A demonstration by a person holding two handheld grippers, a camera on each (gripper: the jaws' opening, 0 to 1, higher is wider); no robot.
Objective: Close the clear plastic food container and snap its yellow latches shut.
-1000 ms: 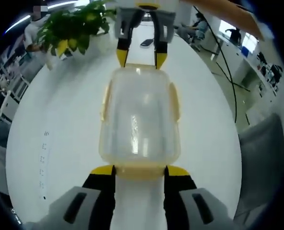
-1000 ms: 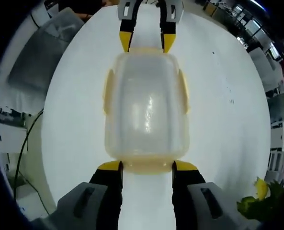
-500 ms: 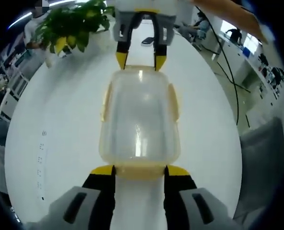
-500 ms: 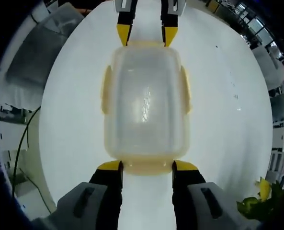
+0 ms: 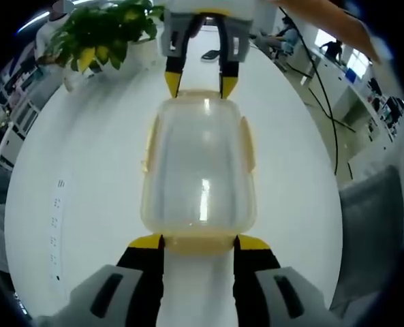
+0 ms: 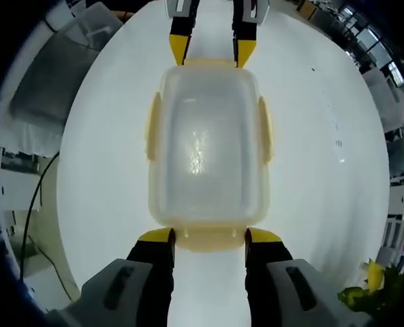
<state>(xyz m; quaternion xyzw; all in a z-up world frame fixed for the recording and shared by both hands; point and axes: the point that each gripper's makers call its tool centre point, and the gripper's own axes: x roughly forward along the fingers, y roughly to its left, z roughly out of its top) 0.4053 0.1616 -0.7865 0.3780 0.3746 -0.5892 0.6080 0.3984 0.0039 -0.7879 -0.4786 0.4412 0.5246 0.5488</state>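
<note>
Two grippers face each other across one clear rounded-rectangle plastic food container (image 5: pixel 199 163), which sits lid-on at the middle of a round white table (image 5: pixel 86 177). In the left gripper view, the left gripper (image 5: pixel 198 242) rises from 6 o'clock, its yellow-tipped black jaws set about as wide as the near yellow end latch (image 5: pixel 198 243) and standing at either side of it; the right gripper (image 5: pixel 200 83) meets the far end at 12 o'clock in the same way. The right gripper view mirrors this. Bracketing both ends likely steadies the box and lines the jaws up to press the end latches. The walls are glossy and translucent with soft corners; pale yellow side latches (image 6: pixel 154 128) lie against the long sides. A leafy green potted plant (image 5: pixel 99 34) stands at 11 o'clock.
</note>
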